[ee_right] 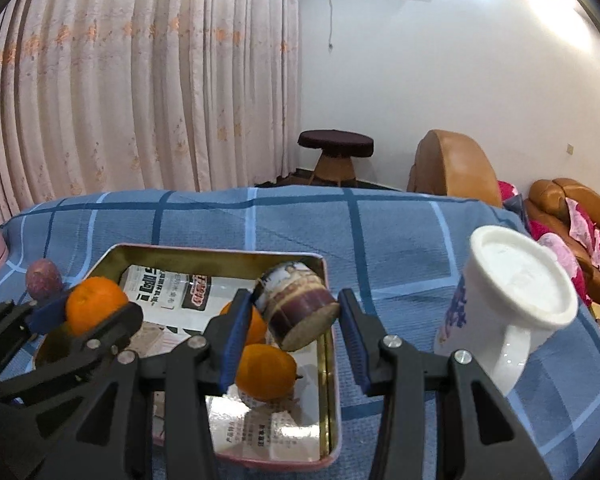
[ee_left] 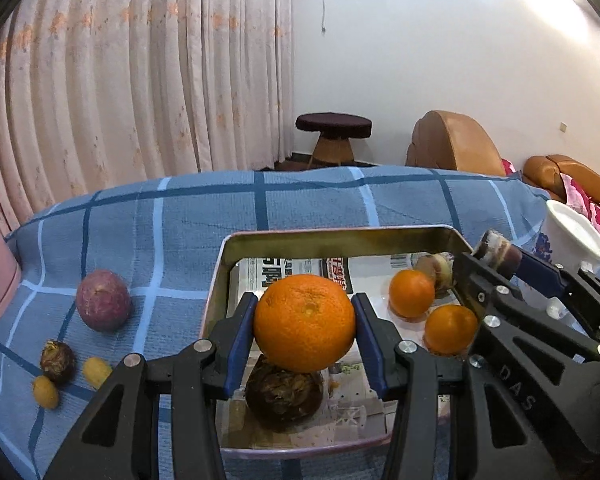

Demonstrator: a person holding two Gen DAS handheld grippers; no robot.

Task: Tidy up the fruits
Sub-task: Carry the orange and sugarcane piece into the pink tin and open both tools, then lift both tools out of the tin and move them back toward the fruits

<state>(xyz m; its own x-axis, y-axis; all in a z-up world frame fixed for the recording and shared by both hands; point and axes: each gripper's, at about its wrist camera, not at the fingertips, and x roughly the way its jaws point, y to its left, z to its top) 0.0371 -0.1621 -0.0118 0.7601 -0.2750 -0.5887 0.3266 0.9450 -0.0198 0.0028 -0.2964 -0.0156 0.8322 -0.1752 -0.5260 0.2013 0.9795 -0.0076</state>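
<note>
Centrally in the left wrist view, a large orange [ee_left: 305, 322] is clamped between the blue pads of the left gripper [ee_left: 305, 336], whose fingers [ee_left: 240, 344] press on both of its sides. It is held tilted downward above the near part of a metal tray [ee_left: 332, 236], over a dark brown fruit [ee_left: 284, 398] lying on the newspaper lining. Two smaller oranges [ee_left: 411, 293] are seen inside the tray at right of centre.

At the right edge of that view the right gripper [ee_left: 496, 258] is seen, angled inward. In the right wrist view, the right gripper [ee_right: 296, 320] is likewise pitched downward, and its fingers [ee_right: 236, 340] are closed on a short purple-skinned cut piece [ee_right: 296, 308], held tilted above the tray's far right corner [ee_right: 324, 264].

On the blue checked tabletop cloth [ee_left: 140, 220], at lower left of the left wrist view, a purple fruit [ee_left: 103, 300], a small dark fruit [ee_left: 57, 361] and two yellow pieces [ee_left: 46, 392] lie outside the tray. An upturned white cup [ee_right: 508, 308] stands at right.
</note>
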